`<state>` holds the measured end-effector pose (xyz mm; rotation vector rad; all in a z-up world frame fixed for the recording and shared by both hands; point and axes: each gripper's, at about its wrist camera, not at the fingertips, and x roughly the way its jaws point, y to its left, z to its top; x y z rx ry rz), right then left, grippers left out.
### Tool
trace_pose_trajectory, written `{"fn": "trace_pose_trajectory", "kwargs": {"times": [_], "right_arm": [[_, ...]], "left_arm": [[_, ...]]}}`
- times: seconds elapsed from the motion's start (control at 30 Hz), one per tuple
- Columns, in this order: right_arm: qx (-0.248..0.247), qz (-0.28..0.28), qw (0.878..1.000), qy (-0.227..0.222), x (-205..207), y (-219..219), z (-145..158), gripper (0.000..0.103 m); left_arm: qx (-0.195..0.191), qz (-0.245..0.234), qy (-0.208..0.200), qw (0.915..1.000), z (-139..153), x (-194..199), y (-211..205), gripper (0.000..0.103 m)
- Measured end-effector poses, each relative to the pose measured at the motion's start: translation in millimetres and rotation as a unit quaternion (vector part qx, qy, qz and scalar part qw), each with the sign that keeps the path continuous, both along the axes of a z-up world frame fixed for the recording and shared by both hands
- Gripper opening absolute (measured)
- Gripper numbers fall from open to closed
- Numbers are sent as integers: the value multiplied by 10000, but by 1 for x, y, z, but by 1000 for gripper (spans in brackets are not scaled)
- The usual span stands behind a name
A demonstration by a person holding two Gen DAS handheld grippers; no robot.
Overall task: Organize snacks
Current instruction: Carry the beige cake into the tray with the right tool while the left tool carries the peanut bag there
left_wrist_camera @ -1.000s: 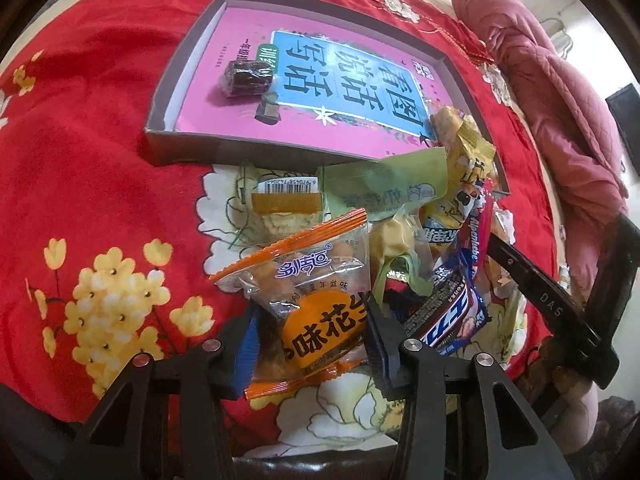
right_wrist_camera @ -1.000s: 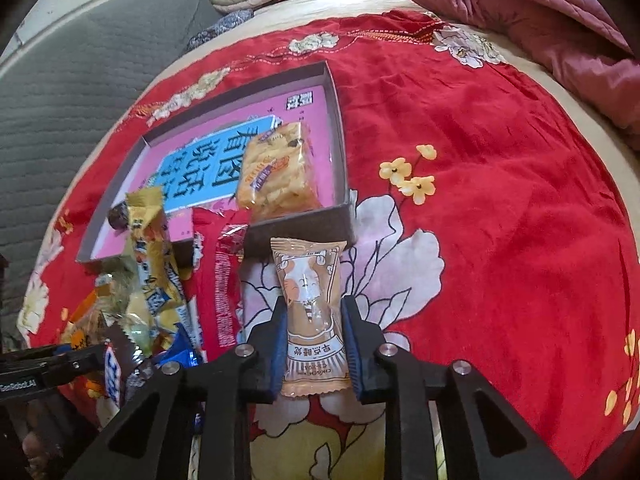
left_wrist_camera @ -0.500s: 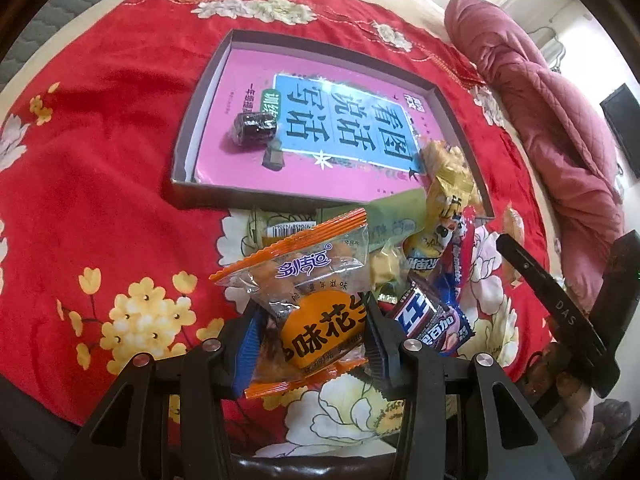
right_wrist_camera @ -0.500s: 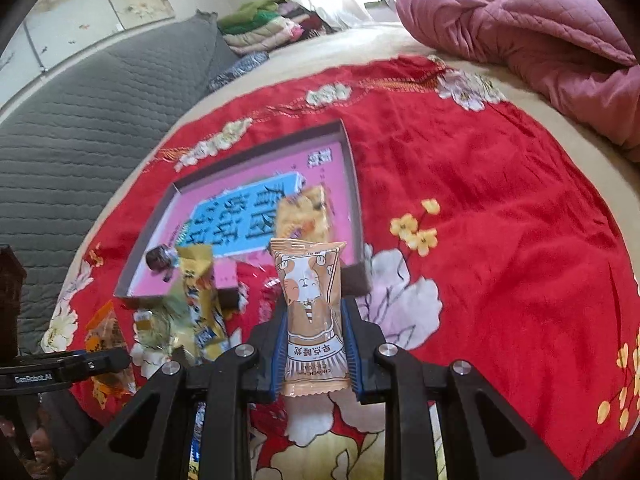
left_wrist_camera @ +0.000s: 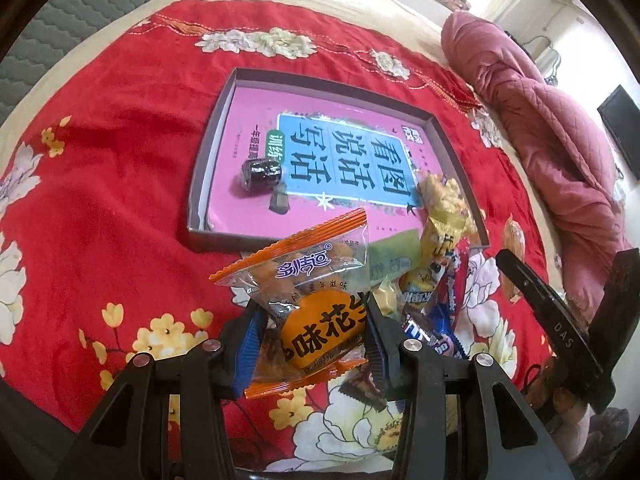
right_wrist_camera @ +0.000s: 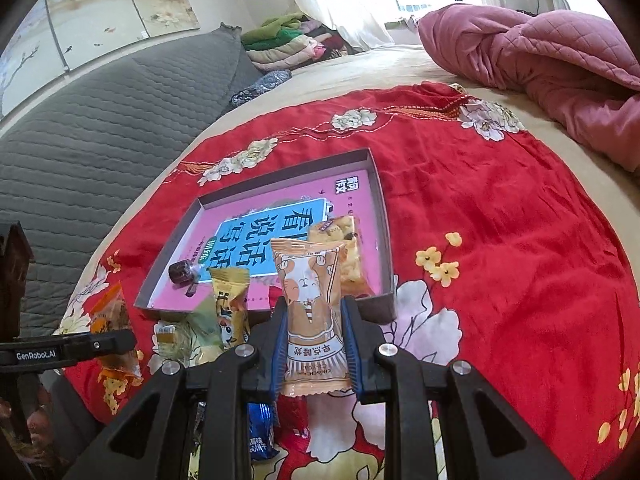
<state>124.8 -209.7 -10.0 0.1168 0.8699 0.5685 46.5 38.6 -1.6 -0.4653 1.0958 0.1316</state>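
Above the red flowered cloth [right_wrist_camera: 500, 208], the left gripper [left_wrist_camera: 316, 332] pinches an orange-edged clear peanut packet [left_wrist_camera: 308, 300] and the right gripper [right_wrist_camera: 314, 344] pinches a tan snack packet [right_wrist_camera: 314, 312], both held clear of the loose snack pile [left_wrist_camera: 432, 280]. Beyond the pile lies a shallow box [left_wrist_camera: 216, 140] with a pink book cover inside, holding a dark wrapped candy [left_wrist_camera: 262, 174] and a yellow snack bag [right_wrist_camera: 344, 256].

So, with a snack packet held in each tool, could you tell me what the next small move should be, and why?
Probably carry both packets forward over the tray and release them there. The left tool grips the orange peanut packet and the right tool grips the tan packet, both clear of the red cloth; the tray already holds a dark candy and a yellow snack.
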Motion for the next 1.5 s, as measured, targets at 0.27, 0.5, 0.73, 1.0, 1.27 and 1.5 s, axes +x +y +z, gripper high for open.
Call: {"fn": "trace_pose_trajectory", "kwargs": {"times": [0.27, 0.5, 0.73, 1.0, 1.27, 1.5], "right_arm": [[57, -19, 9998, -194, 3, 1, 7, 25], [74, -16, 9995, -301, 11, 4, 10, 25], [159, -55, 9992, -364, 20, 6, 13, 25], [306, -144, 9986, -401, 28, 1, 17, 25], [341, -156, 9981, -489, 39, 4, 21, 25], [360, -133, 9979, -528, 48, 8, 21, 25]], "left_arm": [[41, 91, -129, 9999, 5, 8, 10, 48], [27, 208, -221, 9995, 7, 15, 20, 48], [-12, 298, -262, 9992, 6, 24, 27, 48], [1, 385, -356, 9986, 7, 37, 32, 48], [20, 381, -380, 9985, 8, 49, 30, 48], [44, 409, -380, 9984, 7, 56, 30, 48]]}}
